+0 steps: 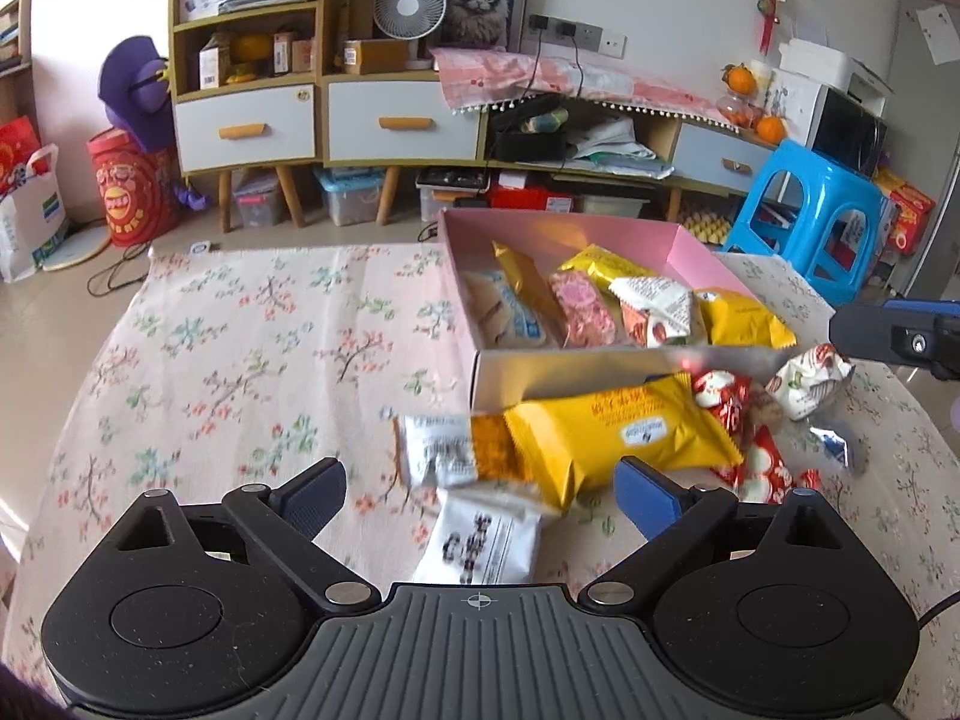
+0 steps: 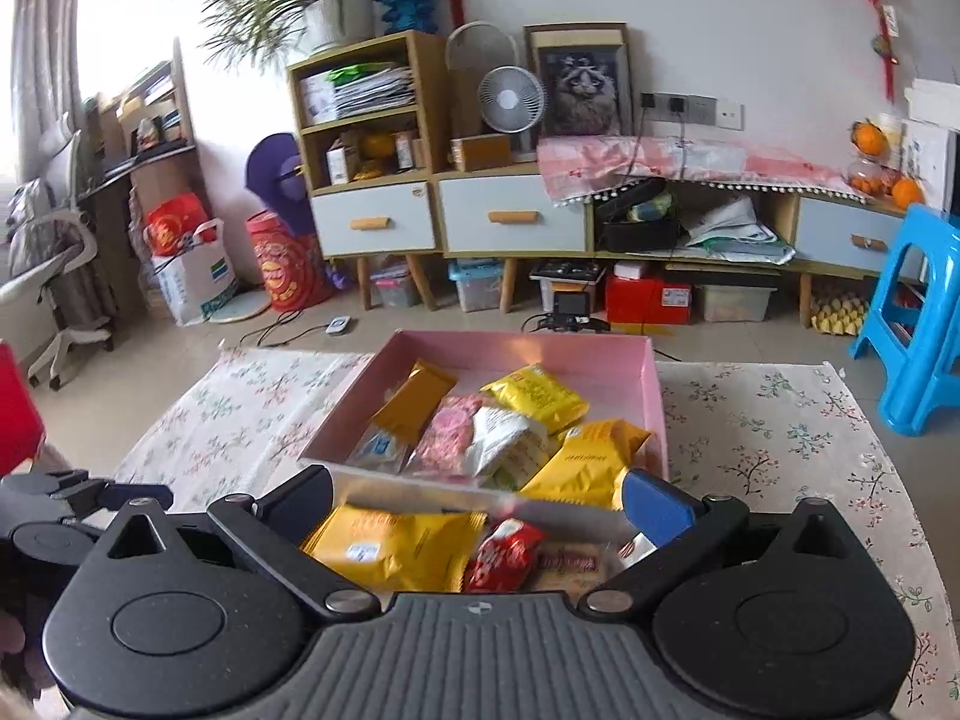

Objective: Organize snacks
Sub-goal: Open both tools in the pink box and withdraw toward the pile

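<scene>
Open pink cardboard box [image 1: 690,246] on floral-cloth tabletop [image 1: 240,330], w/ flat snack packs inside: gold foil bar [image 1: 525,282], pink patterned pack [image 1: 582,309], two yellow packs [image 1: 744,318], white printed pack [image 1: 657,300], pale blue-white pack [image 1: 510,318]. Outside, touching box's near wall: big yellow foil pack [image 1: 618,438], white/orange pack [image 1: 456,450], white pack w/ black print [image 1: 486,540], red-white wrappers [image 1: 750,438], loosely piled, overlapping.
</scene>
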The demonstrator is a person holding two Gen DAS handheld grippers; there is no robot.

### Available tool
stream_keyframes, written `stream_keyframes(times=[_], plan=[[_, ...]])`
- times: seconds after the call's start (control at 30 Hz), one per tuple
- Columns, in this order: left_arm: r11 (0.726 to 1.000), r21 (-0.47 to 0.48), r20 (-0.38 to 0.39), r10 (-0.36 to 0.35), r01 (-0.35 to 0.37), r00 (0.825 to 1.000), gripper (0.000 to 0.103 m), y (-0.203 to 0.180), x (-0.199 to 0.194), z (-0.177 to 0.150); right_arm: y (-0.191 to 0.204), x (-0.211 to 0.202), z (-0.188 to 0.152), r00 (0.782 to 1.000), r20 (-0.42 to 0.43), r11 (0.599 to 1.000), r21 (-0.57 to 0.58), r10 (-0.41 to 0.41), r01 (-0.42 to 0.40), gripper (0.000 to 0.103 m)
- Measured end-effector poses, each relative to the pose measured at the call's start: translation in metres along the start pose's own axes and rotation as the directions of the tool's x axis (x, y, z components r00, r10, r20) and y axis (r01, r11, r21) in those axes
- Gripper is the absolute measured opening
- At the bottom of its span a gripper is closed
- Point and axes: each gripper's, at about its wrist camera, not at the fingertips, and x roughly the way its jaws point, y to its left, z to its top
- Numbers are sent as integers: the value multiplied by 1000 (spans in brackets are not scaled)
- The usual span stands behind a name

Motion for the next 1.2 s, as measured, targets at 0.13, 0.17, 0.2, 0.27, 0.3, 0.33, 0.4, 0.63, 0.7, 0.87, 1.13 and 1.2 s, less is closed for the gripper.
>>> stream_keyframes(times=[0.13, 0.17, 0.2, 0.27, 0.3, 0.33, 0.4, 0.63, 0.7, 0.87, 1.13, 1.2], plan=[[1000, 2, -20, 5, -5, 1000, 97, 2, -5, -12, 7, -4, -10, 1000, -12, 999, -40, 15, -15, 94], [1000, 11, -25, 4, -4, 1000, 97, 2, -6, -16, 9, -5, -15, 1000, -15, 998, -52, 16, -17, 94], [1000, 21, -27, 3, -2, 1000, 97, 2, -6, -18, 10, -6, -18, 1000, -18, 998, -62, 17, -18, 94], [999, 34, -30, 5, -4, 1000, 97, 4, -8, -24, 14, -7, -26, 999, -34, 996, -87, 21, -24, 94], [999, 36, -30, 7, -6, 1000, 97, 5, -8, -27, 15, -7, -30, 999, -40, 995, -97, 23, -26, 94], [999, 35, -30, 9, -8, 1000, 97, 7, -9, -30, 15, -8, -34, 999, -46, 994, -107, 25, -30, 94], [1000, 30, -32, 7, -6, 999, 97, 11, -10, -35, 16, -8, -40, 998, -61, 992, -117, 31, -38, 94], [999, 35, -26, -6, 7, 1000, 97, 21, -15, -55, 18, -9, -70, 993, -108, 987, -146, 47, -62, 94], [999, 49, -30, -9, 10, 1000, 97, 22, -14, -61, 18, -7, -78, 991, -125, 985, -162, 43, -63, 94], [995, 100, -60, -13, 19, 998, 97, 16, -6, -71, 16, -1, -95, 985, -169, 983, -177, 28, -58, 94], [990, 143, -27, -6, 10, 1000, 103, 9, 3, -82, 9, 9, -109, 979, -200, 984, -162, 42, -75, 94], [989, 145, -4, -5, 5, 1000, 103, 8, 5, -82, 6, 10, -109, 981, -188, 985, -155, 49, -78, 94]])
